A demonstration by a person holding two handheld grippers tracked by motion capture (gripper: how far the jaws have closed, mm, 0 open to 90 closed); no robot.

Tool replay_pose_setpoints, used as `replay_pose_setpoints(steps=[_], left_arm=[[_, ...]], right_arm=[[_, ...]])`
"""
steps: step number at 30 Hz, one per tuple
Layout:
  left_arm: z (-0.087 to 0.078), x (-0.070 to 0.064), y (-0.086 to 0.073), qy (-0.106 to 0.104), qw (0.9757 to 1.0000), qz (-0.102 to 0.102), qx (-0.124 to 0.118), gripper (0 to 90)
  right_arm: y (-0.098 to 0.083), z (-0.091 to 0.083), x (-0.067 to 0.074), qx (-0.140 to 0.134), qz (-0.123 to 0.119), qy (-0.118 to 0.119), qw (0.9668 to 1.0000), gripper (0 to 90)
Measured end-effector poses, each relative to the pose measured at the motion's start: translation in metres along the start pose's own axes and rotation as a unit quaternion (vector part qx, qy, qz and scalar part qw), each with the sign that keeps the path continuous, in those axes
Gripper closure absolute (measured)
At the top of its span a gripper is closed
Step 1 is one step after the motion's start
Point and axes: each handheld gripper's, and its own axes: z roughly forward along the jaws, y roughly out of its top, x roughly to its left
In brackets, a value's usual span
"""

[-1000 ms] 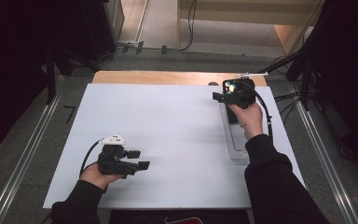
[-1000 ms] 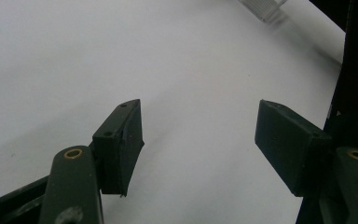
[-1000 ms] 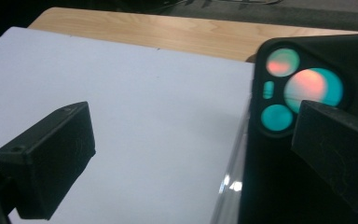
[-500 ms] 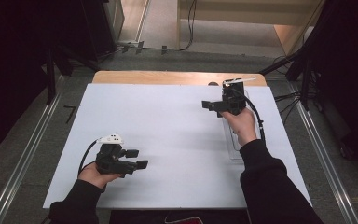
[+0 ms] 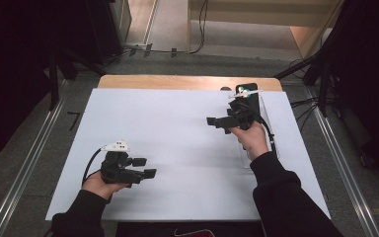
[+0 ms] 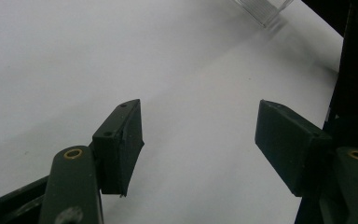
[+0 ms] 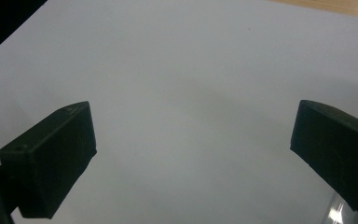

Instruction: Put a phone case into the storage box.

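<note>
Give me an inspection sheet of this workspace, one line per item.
Surface: white sheet over a wooden table, bare in the middle.
Job's things: clear plastic tray lying at the sheet's right edge, beside the right hand; contents cannot be told.
Clutter: small dark object at the far edge of the sheet.
Grippers: left gripper near the front left, jaws open, nothing between them; right gripper by the tray, jaws open and empty.
Cables: one trails from each gripper; more lie on the floor beyond the table.
Surroundings: grey floor, metal rails on both sides, dark stands, pale wooden furniture behind.
</note>
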Motion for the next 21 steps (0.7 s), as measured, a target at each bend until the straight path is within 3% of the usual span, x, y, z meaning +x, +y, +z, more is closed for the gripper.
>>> replay_pose_setpoints(steps=[1, 6, 8, 21], left_arm=[[0.000, 0.000, 0.000, -0.001, 1.0000, 0.000, 0.000, 32.2], [0.000, 0.000, 0.000, -0.004, 1.0000, -0.001, -0.002, 32.2], [-0.001, 0.000, 0.000, -0.004, 1.0000, -0.001, -0.002, 32.2], [-0.001, -0.001, 0.001, -0.010, 0.9999, 0.001, -0.002, 32.2]], right_arm=[[-0.001, -0.001, 0.002, 0.001, 0.000, 0.003, 1.0000, 5.5], [-0.008, -0.002, 0.007, 0.013, -0.009, 0.016, 0.9998, 6.3], [-0.012, -0.004, 0.010, 0.013, -0.014, 0.019, 0.9996, 16.3], [-0.030, -0.012, 0.027, 0.032, -0.056, 0.045, 0.9969, 24.5]])
